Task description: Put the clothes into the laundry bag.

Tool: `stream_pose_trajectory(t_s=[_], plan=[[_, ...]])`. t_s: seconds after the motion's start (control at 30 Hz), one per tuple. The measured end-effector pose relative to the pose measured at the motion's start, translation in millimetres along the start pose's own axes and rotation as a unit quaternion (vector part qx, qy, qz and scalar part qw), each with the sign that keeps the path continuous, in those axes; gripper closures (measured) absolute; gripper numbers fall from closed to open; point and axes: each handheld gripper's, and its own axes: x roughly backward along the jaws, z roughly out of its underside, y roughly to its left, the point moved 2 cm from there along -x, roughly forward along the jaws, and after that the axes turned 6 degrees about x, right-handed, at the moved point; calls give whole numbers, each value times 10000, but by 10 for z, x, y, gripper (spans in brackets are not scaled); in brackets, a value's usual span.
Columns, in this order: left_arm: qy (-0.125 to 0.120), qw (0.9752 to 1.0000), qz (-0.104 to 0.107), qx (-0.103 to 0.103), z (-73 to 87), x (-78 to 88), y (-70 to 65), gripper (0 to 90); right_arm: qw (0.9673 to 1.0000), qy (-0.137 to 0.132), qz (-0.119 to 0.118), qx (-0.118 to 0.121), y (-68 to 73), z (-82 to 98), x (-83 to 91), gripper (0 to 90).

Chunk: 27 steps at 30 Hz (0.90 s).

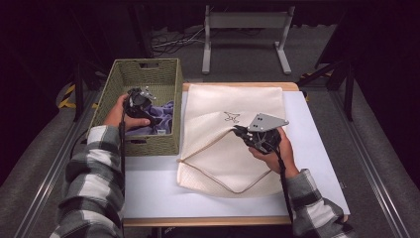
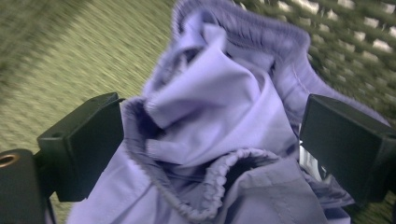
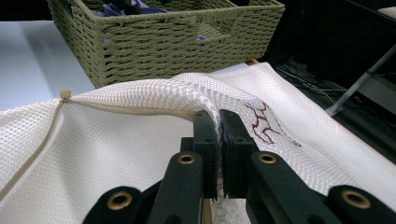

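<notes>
The right claw [image 3: 218, 122] is seen clamped shut on the raised edge of one cream mesh bag [image 1: 218, 148] lying on the worktop [image 1: 148, 188]. The left claw [image 2: 210, 140] is held wide open around one purple garment [image 2: 219, 107], unpinched, inside one woven basket [image 1: 148, 144].
</notes>
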Motion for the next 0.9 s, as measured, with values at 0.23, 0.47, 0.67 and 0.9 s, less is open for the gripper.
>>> stream_pose_trajectory(t_s=[0.23, 0.47, 0.67, 0.9], plan=[[373, 9993, 22, -86, 0, -112, -7, 70, 10000, 25, -54, 17, 9, 2, -18, 868], [793, 9964, -144, 251, 35, -251, 87, 51, 9999, 46, -110, 37, 9, 14, -11, 868], [1308, 9906, 109, 387, 84, -369, 91, 85, 9998, 56, -185, 91, 30, 7, -21, 868], [1555, 9871, 181, 331, 71, -406, 93, 493, 9995, 49, -264, 150, 49, 14, -35, 869]])
